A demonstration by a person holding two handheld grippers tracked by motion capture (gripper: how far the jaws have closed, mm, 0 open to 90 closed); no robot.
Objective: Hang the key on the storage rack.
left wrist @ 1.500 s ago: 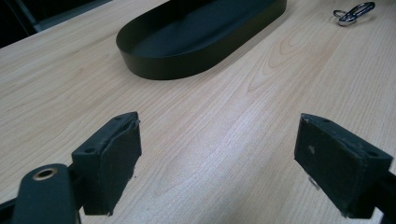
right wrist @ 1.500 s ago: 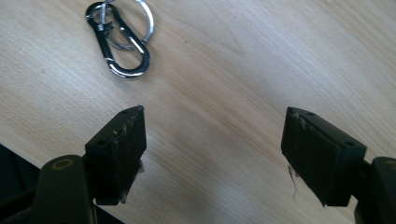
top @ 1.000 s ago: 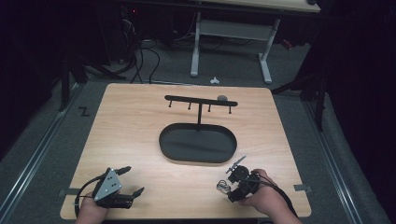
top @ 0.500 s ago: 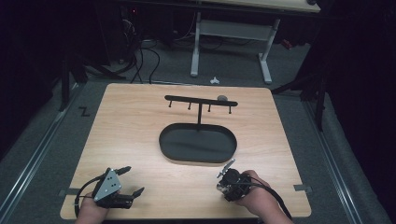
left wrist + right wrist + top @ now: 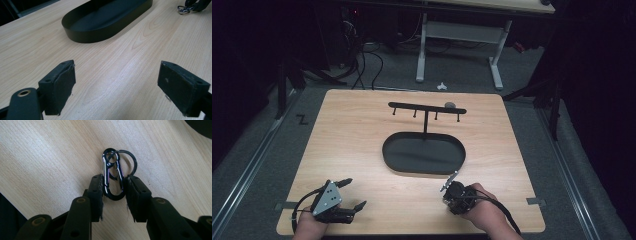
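Note:
A black carabiner [image 5: 106,178] with a dark key ring [image 5: 134,160] clipped to it lies flat on the wooden table [image 5: 362,140]. My right gripper [image 5: 113,183] points down over it near the table's front right [image 5: 451,192]. Its jaws have just been closing and now bracket the carabiner's lower loop. The left pad touches it and a thin gap remains at the right pad. My left gripper [image 5: 353,194] rests at the front left, jaws wide open [image 5: 116,82] over bare wood. From there the ring [image 5: 183,10] is seen far off.
A black oval tray [image 5: 387,150] sits in the middle of the table, its wall [image 5: 87,35] ahead of the left gripper. Behind it stands a black rack [image 5: 427,107] with several hooks. A small grey object [image 5: 450,105] lies near the rack's right end.
My right hand shifted a little to the left over the carabiner and its jaws narrowed around it. The left hand stayed where it was.

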